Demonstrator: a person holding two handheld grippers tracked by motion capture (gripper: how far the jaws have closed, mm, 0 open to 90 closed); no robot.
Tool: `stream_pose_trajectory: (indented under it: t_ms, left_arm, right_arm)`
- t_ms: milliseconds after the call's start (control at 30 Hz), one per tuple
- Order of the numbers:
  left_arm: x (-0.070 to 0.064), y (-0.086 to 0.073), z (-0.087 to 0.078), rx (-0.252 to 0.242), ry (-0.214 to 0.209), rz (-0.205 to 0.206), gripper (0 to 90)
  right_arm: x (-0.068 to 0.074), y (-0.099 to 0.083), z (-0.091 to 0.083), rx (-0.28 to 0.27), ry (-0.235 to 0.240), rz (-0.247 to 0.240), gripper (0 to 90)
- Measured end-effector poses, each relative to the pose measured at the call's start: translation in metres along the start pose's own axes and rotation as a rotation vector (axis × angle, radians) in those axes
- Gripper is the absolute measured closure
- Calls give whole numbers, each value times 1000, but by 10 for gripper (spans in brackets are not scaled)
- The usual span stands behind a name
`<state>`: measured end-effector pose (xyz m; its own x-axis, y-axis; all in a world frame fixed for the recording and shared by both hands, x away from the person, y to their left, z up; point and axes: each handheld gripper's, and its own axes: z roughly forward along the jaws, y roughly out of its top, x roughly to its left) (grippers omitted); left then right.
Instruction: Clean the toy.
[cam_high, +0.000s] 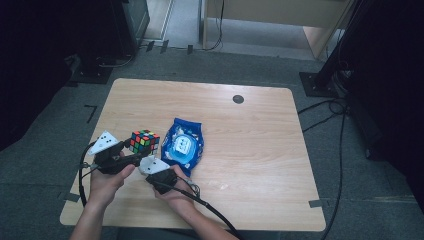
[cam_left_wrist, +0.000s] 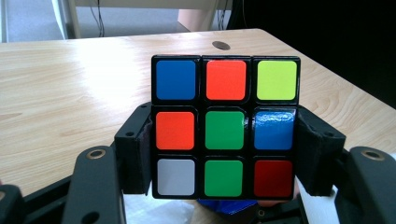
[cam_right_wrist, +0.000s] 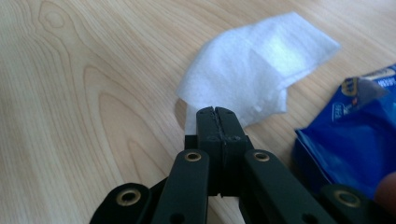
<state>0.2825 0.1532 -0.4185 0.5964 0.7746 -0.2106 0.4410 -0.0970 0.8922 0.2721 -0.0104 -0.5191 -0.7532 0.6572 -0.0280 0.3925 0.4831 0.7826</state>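
Multicoloured puzzle cube (cam_left_wrist: 225, 127) is clamped at its sides by the left gripper (cam_left_wrist: 224, 154), raised over the wooden table (cam_high: 250, 135); facing squares scrambled: blue, orange, yellow, green, white, red | white wipe (cam_right_wrist: 254, 70) is pinched by the right gripper (cam_right_wrist: 215, 112), jaws pressed together | blue wipe packet (cam_high: 183, 145) lies beside the cube

A wooden table (cam_high: 250, 150) with a round dark grommet (cam_high: 238, 99).
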Motion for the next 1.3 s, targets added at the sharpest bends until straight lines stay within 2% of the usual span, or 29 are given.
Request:
stream_pose_trajectory:
  t_ms: [100,267,467,633,700,767,900,933,967,1100,1200,1300]
  left_arm:
    - [2,1,-1,-3,6,-2,339]
    - [3,2,-4,-14,10,-8,339]
    - [-2,2,-2,-17,-6,4,340]
    - [-8,-1,4,-14,-36,20,339]
    - [-11,-3,8,-20,-57,13,339]
    - [-15,-5,12,-10,-69,17,340]
    - [-23,-9,21,10,-83,38,340]
    - [-25,-9,23,14,-87,42,340]
    - [-26,-10,25,14,-91,41,340]
    - [-32,-13,31,32,-109,58,340]
    - [-35,-15,35,40,-115,63,340]
    - [-36,-16,36,42,-119,62,340]
  right_arm:
    - [-3,1,-11,-47,13,-14,900]
    - [-10,12,-49,-157,19,-38,900]
    - [-39,17,-104,-249,-12,-42,900]
    - [-65,3,-139,-264,-76,-35,900]
    - [-79,-8,-150,-255,-108,-9,900]
    - [-97,-23,-160,-246,-139,43,900]
    - [-123,-47,-172,-236,-208,117,900]
    - [-131,-53,-176,-229,-242,132,900]
    - [-136,-57,-177,-217,-271,137,900]
    - [-154,-71,-177,-176,-333,161,900]
    - [-158,-76,-175,-170,-337,199,732]
    - [-157,-76,-177,-199,-318,225,599]
